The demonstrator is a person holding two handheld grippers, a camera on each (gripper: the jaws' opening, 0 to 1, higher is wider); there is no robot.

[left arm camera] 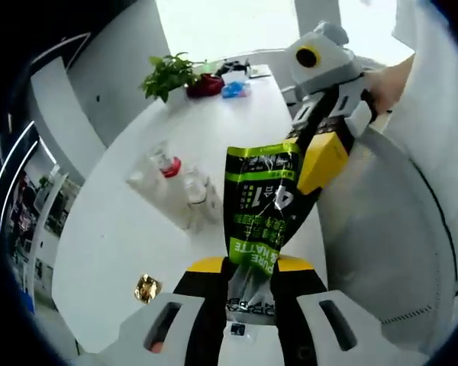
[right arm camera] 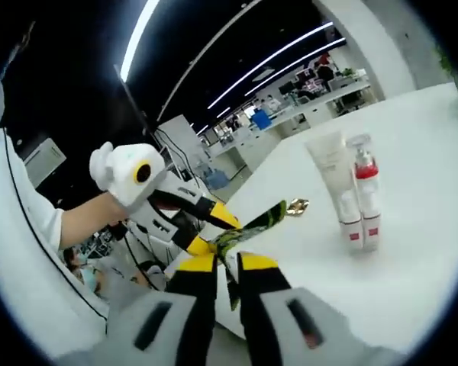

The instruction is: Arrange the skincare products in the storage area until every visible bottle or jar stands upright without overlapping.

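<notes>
Left gripper (left arm camera: 248, 284) clamped on lower end of green-and-black sachet (left arm camera: 261, 206), held above white table (left arm camera: 122, 236). Right gripper (right arm camera: 227, 267) clamped on sachet's opposite end. Upright on table: white tube (right arm camera: 334, 179), red-collared pump bottle (right arm camera: 364, 191), touching. Gold foil piece (left arm camera: 146, 287) nearby.

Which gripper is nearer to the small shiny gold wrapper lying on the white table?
Left. The left gripper sits just beside the gold wrapper; the right gripper, clamping the green-and-black sachet, is farther up.
</notes>
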